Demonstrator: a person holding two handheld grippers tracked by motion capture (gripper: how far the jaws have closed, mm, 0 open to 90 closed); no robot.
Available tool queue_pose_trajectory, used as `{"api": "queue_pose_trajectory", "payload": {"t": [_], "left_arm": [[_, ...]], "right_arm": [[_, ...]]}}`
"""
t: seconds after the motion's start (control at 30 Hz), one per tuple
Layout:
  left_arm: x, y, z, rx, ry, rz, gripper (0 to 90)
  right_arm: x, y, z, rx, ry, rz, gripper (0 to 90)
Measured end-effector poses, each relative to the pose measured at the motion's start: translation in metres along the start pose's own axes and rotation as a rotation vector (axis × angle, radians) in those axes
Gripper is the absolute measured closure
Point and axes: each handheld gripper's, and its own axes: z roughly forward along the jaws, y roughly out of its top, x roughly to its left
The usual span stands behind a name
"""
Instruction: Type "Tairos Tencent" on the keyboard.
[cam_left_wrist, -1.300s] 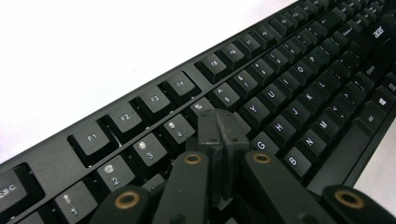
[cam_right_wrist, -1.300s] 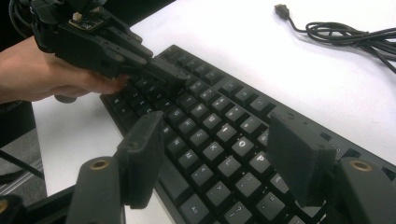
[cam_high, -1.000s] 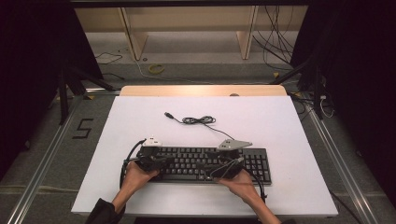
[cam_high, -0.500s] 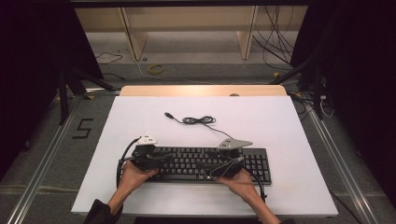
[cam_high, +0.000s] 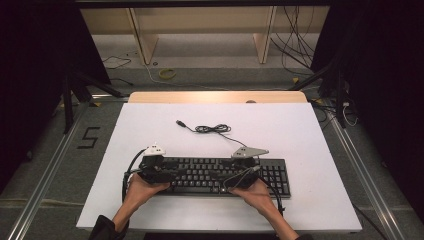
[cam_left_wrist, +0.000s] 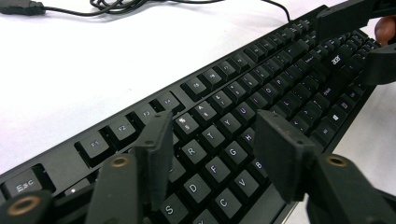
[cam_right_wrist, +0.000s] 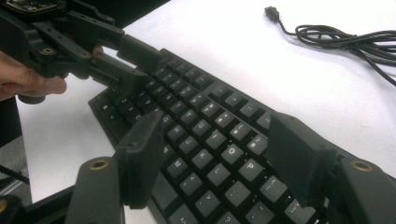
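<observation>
The left gripper (cam_high: 159, 169), at lower left of the high view, hovers over the left end of a black keyboard (cam_high: 215, 172). Its jaws have just been opening and now stand apart above the letter keys, gripping nothing. The right gripper (cam_high: 245, 172), lower centre of that view, sits over the keyboard's right half with its 2 jaws also spread and released, keys visible between them. The keyboard lies flat in the lower middle of the white table (cam_high: 300, 135), parallel to its near edge. Its black cable (cam_high: 212, 129) lies coiled just above it, ending in a USB plug (cam_high: 180, 122).
</observation>
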Motion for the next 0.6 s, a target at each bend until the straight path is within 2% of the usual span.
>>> {"api": "queue_pose_trajectory", "payload": {"t": [0.3, 0.5, 0.6], "left_arm": [[0.001, -0.001, -0.008, -0.031, -0.01, -0.015, 40.0], [0.001, -0.003, -0.013, -0.043, -0.015, -0.025, 37.4], [0.002, -0.004, -0.014, -0.05, -0.022, -0.036, 35.8]], "right_arm": [[-0.001, 0.004, 0.006, 0.006, -0.009, 0.001, 40.7], [0.0, 0.006, 0.011, 0.027, -0.022, -0.004, 47.0], [0.0, 0.007, 0.015, 0.048, -0.041, -0.01, 55.1]]}}
